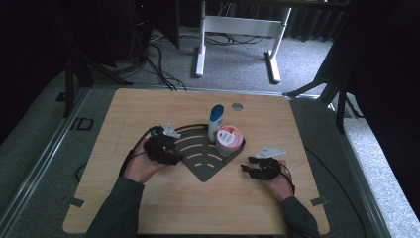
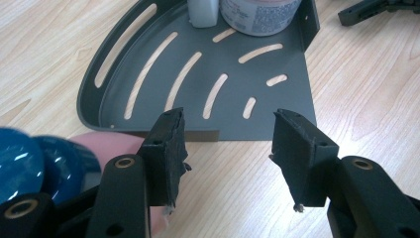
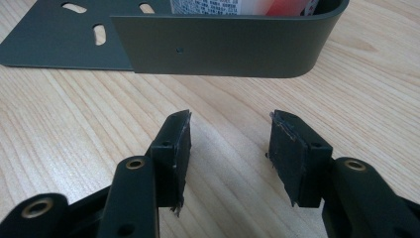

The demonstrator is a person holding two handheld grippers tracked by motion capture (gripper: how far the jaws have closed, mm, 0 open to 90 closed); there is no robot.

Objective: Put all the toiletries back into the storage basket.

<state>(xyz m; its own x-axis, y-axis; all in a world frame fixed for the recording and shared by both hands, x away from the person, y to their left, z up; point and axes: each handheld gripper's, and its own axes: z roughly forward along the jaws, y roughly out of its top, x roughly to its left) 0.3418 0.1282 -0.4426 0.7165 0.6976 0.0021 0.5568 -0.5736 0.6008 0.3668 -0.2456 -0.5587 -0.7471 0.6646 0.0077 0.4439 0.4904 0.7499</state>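
Both claws stand apart, gripping nothing. The left claw (image 2: 225, 134) faces the dark grey slotted metal corner shelf (image 2: 198, 106); the right claw (image 3: 229, 136) hovers beside its wall on the pale wooden counter (image 3: 74, 124).

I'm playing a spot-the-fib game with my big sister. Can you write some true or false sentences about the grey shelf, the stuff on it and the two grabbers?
1. The dark grey slotted metal corner shelf lies flat on the light wooden table. True.
2. The white bottle with a blue cap lies on its side. False: it stands upright on the shelf.
3. The round tub with a pink and white lid stands beside the bottle. True.
4. The left gripper is squeezing the tub. False: its jaws are open with nothing between them, at the shelf's edge.
5. The right gripper holds the shelf's wall. False: its jaws are open over bare table, short of the wall.
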